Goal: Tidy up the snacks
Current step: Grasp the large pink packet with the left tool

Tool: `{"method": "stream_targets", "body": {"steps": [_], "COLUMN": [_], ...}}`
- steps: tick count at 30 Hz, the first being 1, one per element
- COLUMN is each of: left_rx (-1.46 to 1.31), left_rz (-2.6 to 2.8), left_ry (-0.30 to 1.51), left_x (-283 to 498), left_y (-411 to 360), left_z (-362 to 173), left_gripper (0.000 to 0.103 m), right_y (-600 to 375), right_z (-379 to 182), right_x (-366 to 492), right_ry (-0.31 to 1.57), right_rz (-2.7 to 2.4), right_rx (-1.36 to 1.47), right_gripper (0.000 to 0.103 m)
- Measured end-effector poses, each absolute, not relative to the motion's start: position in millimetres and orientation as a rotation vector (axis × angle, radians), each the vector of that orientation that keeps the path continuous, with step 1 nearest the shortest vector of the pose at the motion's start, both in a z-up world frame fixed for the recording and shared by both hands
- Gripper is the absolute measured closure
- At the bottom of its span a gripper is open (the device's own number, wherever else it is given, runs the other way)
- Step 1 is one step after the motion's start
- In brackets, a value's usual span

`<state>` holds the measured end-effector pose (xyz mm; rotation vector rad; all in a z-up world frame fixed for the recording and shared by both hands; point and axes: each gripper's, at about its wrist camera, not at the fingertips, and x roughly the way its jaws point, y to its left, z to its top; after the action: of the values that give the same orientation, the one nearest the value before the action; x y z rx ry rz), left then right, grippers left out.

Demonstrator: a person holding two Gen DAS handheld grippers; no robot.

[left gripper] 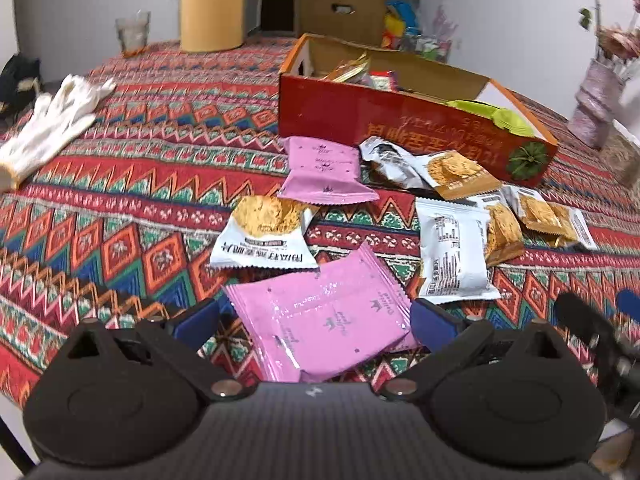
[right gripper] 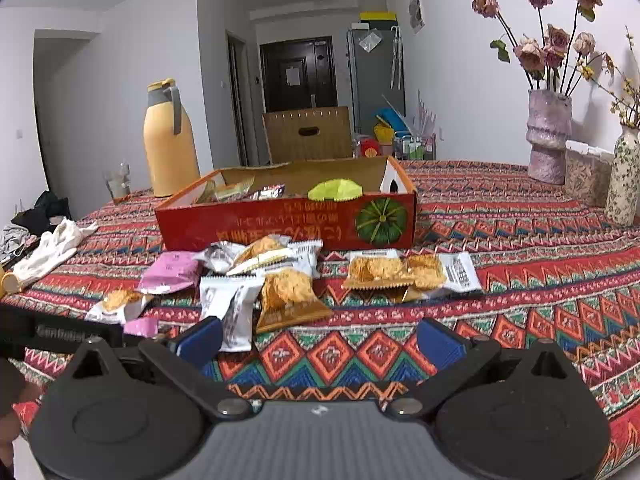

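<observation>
Currently: both grippers open over the snack-strewn worktop (right gripper: 520, 240).
Left gripper (left gripper: 316, 320) straddles a pink packet (left gripper: 332, 320); right gripper (right gripper: 318, 340) is empty; remaining packets lie beside the red box (right gripper: 280, 228).

yellow thermos (right gripper: 167, 140) at 10 o'clock | drinking glass (right gripper: 117, 185) beside it | white glove (left gripper: 52, 120) at 9 | pink vase (right gripper: 548, 136) of dried roses at 2

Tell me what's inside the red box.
The red box holds a lime-green packet and several mixed wrappers; its front wall hides anything lower down.
</observation>
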<state>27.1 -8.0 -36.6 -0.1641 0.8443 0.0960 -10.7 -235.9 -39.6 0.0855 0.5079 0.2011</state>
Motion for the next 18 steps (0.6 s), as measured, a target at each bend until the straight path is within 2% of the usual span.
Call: {"method": "stream_targets", "body": {"steps": [13,18], "left_rx": [-0.142,-0.099], "left_rz": [0.189,0.165], "left_ry": [0.906,0.875], "left_x": [45,35], "left_y": [-24,-30], "left_z": [-44,-40], "left_gripper": [0.001,0.027], "right_y": [-241,-241], "right_z": [-58,-58], "right_x": [-6,-7], "right_ry": [0.569,0.571], "right_rz": [0.176,0.174], "right_rx": [0.097,0.093], "right_gripper": [0.0,0.0]}}
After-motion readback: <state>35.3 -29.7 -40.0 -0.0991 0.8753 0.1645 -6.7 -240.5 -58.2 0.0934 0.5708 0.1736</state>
